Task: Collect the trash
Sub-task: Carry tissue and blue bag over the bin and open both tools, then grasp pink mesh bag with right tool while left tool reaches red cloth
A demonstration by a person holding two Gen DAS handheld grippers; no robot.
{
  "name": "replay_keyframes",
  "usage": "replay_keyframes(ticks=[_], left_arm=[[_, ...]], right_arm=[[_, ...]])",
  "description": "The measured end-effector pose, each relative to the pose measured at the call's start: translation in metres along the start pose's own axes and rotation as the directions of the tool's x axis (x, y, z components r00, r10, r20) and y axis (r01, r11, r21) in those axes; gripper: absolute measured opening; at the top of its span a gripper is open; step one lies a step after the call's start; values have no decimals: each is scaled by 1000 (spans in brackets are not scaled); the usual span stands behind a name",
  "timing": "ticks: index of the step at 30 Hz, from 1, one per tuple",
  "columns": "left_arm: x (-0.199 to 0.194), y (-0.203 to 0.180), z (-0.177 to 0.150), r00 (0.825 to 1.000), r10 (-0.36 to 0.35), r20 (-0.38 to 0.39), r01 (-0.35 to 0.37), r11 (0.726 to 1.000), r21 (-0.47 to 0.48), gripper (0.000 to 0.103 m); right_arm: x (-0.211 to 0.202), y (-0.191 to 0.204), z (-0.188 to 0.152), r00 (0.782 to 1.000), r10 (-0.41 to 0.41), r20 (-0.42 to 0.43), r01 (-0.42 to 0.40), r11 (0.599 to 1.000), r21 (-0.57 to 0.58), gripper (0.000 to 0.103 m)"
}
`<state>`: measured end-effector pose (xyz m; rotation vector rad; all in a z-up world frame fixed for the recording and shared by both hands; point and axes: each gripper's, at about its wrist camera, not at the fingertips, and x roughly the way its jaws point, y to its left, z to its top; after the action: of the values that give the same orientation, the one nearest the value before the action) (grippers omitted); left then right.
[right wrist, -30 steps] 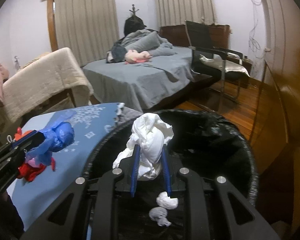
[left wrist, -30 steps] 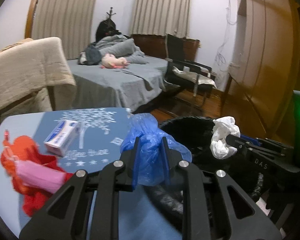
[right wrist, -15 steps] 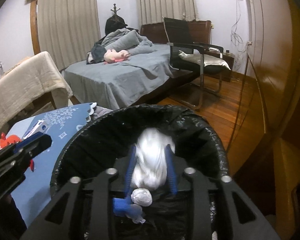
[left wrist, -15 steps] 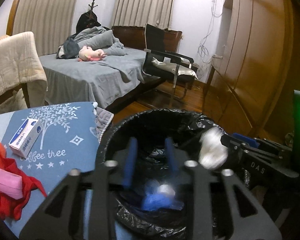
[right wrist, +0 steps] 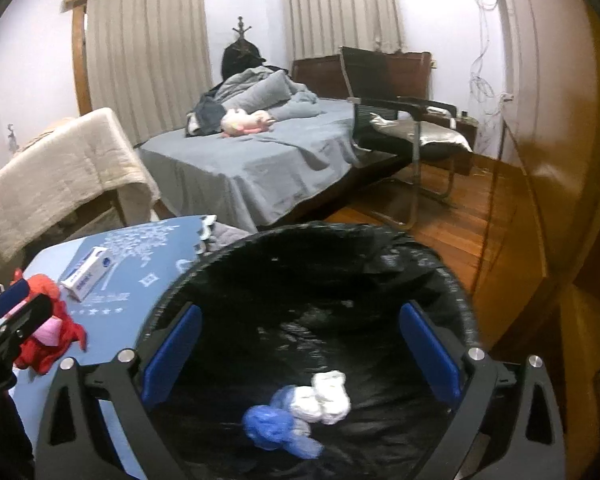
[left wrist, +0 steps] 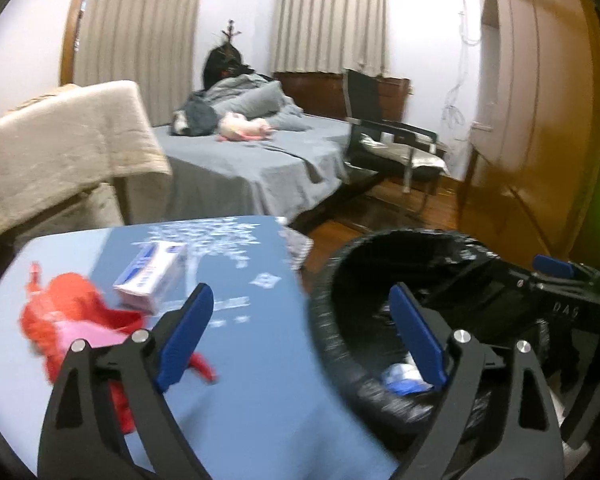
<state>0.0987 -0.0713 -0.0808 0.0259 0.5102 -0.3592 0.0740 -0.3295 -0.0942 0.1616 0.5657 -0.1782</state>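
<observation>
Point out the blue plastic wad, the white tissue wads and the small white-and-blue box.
blue plastic wad (right wrist: 266, 426): right wrist view, middle of the crumple in the bin.
white tissue wads (right wrist: 326, 394): right wrist view, middle of the clump.
white-and-blue box (left wrist: 152, 274): left wrist view, top face.

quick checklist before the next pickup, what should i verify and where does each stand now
1. Left claw empty, jaws opening: ok.
2. Right claw empty, jaws opening: ok.
3. Blue bag wad lying inside the bin: ok.
4. White tissue wads lying inside the bin: ok.
5. Table free of things to sort: not ok, small box and red cloth lie there.
6. Whether box and cloth are trash: cannot tell.
</observation>
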Motion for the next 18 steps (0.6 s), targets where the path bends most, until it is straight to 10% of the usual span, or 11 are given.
replay_keyframes(ticks=[18], left_arm=[[-55, 120, -30, 954, 300, -6, -299, 948, -112, 88]], right_arm=[[19, 146, -19, 962, 268, -40, -271, 942, -200, 97]])
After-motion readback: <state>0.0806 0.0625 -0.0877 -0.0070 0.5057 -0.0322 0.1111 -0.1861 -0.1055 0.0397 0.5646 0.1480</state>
